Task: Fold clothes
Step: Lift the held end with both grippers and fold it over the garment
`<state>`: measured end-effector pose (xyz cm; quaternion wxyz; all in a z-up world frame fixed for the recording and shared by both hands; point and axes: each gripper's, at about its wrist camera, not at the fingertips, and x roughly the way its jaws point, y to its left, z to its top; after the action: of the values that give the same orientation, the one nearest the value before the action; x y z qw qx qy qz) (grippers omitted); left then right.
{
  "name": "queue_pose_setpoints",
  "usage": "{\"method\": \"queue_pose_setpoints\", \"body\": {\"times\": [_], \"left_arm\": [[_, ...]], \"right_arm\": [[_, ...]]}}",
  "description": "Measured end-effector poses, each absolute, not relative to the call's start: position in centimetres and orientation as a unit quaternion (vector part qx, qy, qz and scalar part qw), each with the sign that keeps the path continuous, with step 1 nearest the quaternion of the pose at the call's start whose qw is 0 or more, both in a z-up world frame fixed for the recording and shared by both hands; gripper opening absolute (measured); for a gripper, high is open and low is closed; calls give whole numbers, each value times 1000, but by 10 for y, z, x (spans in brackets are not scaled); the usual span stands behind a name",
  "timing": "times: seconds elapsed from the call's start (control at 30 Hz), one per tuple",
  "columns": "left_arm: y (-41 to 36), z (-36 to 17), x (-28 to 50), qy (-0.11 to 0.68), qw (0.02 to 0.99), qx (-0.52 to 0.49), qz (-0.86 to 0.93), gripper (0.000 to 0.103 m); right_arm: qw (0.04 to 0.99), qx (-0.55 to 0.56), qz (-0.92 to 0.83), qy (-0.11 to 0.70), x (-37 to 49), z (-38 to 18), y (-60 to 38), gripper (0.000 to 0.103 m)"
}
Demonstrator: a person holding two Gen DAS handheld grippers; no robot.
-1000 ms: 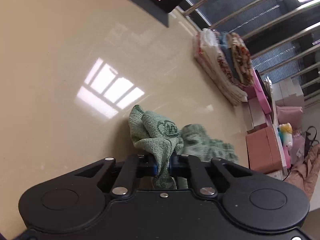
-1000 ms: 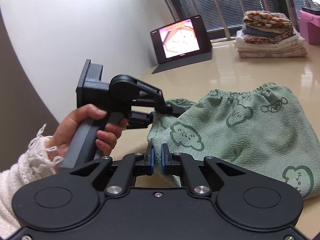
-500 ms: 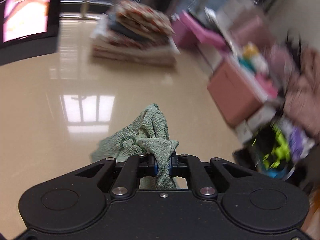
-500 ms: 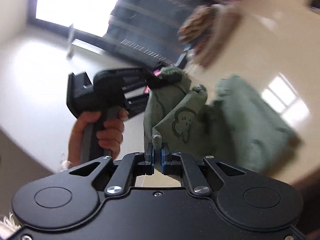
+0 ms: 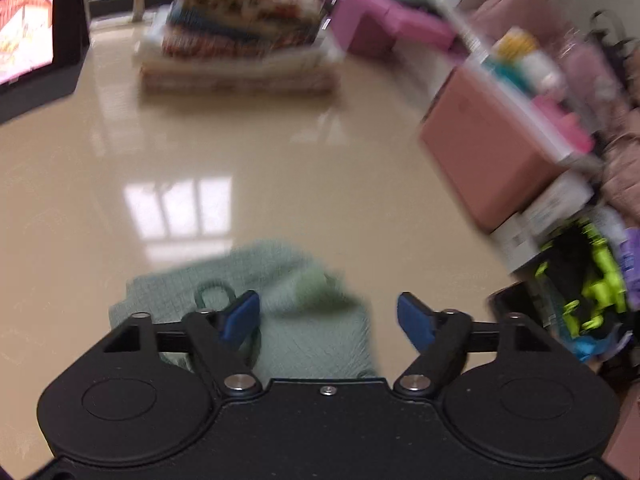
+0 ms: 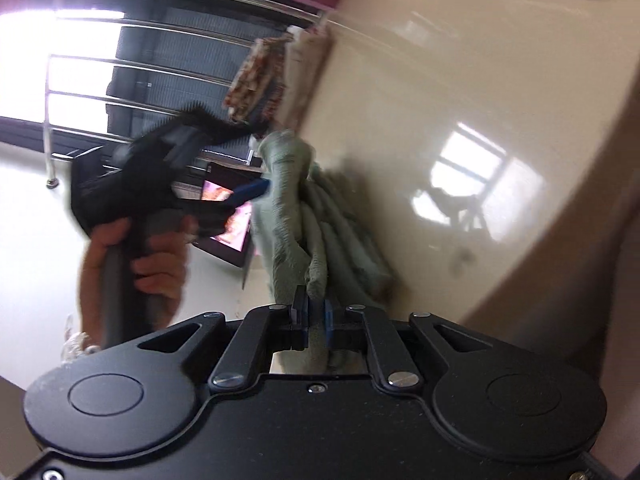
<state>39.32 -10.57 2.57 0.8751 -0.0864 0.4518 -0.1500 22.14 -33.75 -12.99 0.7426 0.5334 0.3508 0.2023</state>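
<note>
The big shiny beige table (image 5: pixel 280 152) holds everything. At its far side sits a stack of folded clothes (image 5: pixel 236 36), with a lit tablet (image 5: pixel 28 28) to the left and pink boxes (image 5: pixel 492 148) along the right edge (all blurry). The green cloth (image 5: pixel 304 316) lies bunched on the table, near the front. The left gripper (image 5: pixel 328 318) has just been opening; its blue pads stand wide apart above the cloth, not pressing it. The right gripper (image 6: pixel 313 312) pinches a fold of the cloth tight.
</note>
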Motion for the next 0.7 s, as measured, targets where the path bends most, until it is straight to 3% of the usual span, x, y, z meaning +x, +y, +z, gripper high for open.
{"method": "queue_pose_setpoints", "body": {"times": [0.13,0.23,0.3,0.4,0.53,0.7], "left_arm": [[-92,43,374,394,902,-52,-170,80],[-90,41,359,367,913,8,-176,75],[-91,35,354,360,913,37,-188,53],[-92,24,351,362,907,60,-208,26],[-96,7,358,365,903,69,-216,22],[-99,-15,375,375,900,47,-216,22]], "right_arm": [[739,537,200,353,221,-135,-341,10],[753,528,193,343,221,-131,-344,24],[773,512,184,327,218,-123,-347,36],[826,450,168,296,206,-105,-346,38],[909,264,202,251,197,-65,-317,37],[942,32,239,234,202,-44,-257,25]]}}
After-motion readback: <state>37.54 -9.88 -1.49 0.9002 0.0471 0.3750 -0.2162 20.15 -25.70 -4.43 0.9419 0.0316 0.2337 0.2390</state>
